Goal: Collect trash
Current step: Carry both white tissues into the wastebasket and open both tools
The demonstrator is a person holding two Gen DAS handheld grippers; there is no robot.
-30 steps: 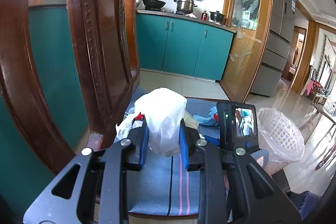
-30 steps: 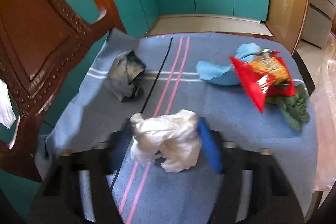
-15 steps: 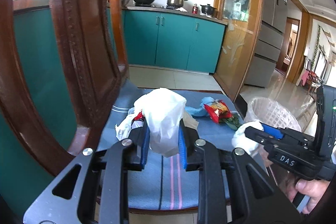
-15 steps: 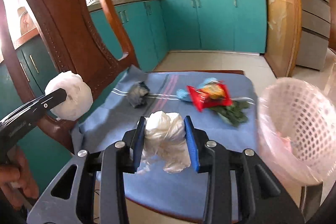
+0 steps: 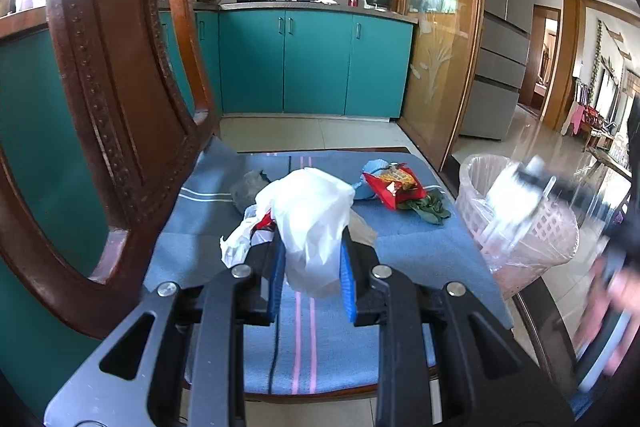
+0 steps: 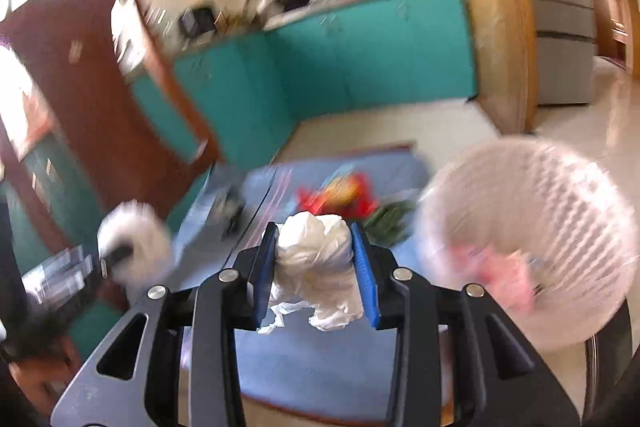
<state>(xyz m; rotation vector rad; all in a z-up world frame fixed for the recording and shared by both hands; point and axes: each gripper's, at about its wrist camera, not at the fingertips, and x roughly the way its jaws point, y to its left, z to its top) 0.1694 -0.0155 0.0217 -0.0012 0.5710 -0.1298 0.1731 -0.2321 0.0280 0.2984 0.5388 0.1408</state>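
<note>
Two wads of trash are in my grip at once: my right gripper [image 6: 316, 267] is clenched on a crumpled white tissue wad [image 6: 316, 251], and my left gripper [image 5: 310, 267] is clamped on a white plastic bag [image 5: 308, 219]. Both hang above the blue cloth [image 5: 420, 247] covering the chair seat, with the lined pink wastebasket [image 6: 532, 247] just beside the seat's right edge. I judge the step in hand is dropping the tissue wad, so I want the right gripper squarely over the basket mouth before I let go, since the liner rim looks floppy and a light wad can drift. A red snack wrapper [image 5: 394, 185], green leaves [image 5: 432, 207] and a grey crumpled scrap [image 5: 250, 187] lie on the cloth, not yet collected.
</note>
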